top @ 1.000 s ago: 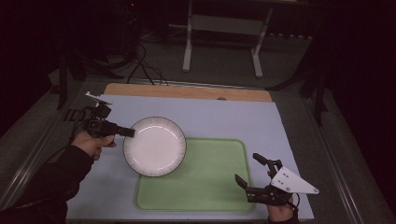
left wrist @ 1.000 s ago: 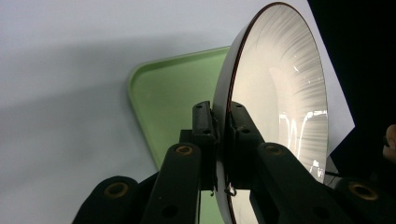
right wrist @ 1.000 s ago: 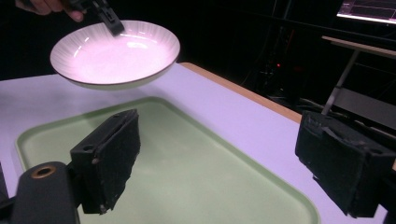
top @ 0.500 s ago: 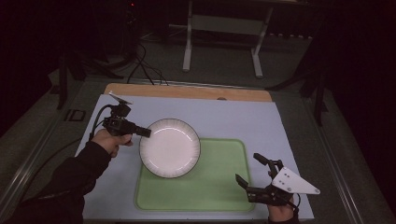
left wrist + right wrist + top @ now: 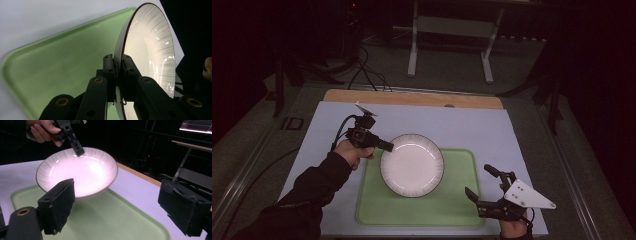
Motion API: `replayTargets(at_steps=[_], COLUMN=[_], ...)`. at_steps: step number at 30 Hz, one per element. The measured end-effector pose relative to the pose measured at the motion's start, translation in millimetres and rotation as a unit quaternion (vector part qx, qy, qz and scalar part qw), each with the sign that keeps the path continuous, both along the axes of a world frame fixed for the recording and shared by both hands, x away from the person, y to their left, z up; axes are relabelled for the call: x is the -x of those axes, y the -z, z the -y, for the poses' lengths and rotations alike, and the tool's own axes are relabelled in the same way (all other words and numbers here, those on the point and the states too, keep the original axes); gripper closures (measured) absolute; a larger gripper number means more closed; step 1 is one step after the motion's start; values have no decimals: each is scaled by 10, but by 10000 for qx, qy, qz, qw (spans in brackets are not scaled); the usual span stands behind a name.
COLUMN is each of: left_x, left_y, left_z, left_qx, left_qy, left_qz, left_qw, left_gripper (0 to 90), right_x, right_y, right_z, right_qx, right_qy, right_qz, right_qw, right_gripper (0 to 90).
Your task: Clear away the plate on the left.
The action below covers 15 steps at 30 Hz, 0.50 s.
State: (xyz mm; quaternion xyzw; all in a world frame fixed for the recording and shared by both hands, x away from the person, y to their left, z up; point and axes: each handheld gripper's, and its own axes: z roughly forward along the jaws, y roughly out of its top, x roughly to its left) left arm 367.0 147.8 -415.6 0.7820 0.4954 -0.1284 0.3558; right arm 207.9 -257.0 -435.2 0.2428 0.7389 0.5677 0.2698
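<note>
plate (image 5: 412,165) — white, shallow, ribbed toward a dark rim — hangs over the far-left part of the green tray (image 5: 452,210), lifted clear of it; the right gripper view shows a gap and a shadow beneath it. the left gripper (image 5: 384,145) has it by the left rim, jaws pinching the thin edge, one pad above and one below, as the left gripper view shows. gripping the rim suits a dish too wide and flat to span, and it leaves the underside free to settle flat on the tray. the plate looks close to level, perhaps a little tilted, which a one-sided hold would explain.

the right gripper (image 5: 484,182) rests at the near-right corner of the tray, jaws spread and holding nothing — apparently waiting out of the way. the pale blue mat (image 5: 472,125) covers the tabletop under the tray. judging by this, the work in hand is setting the plate down on the tray, likely nearer its middle.
</note>
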Motion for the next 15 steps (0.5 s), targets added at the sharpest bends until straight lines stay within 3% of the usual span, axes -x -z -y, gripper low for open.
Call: replayTargets(at_steps=[10, 15], left_x=[-67, -78], left_y=[217, 294], left_z=[298, 415], left_qx=[18, -107], left_qy=[169, 259], left_qz=[-103, -92], left_qw=[9998, 9996], left_gripper=[836, 835], right_x=[7, 7], right_y=[2, 1], right_z=[24, 35], right_qx=[-39, -60], right_qy=[9, 13], right_qz=[-6, -9], right_qw=[10000, 10000], right_gripper=[139, 139])
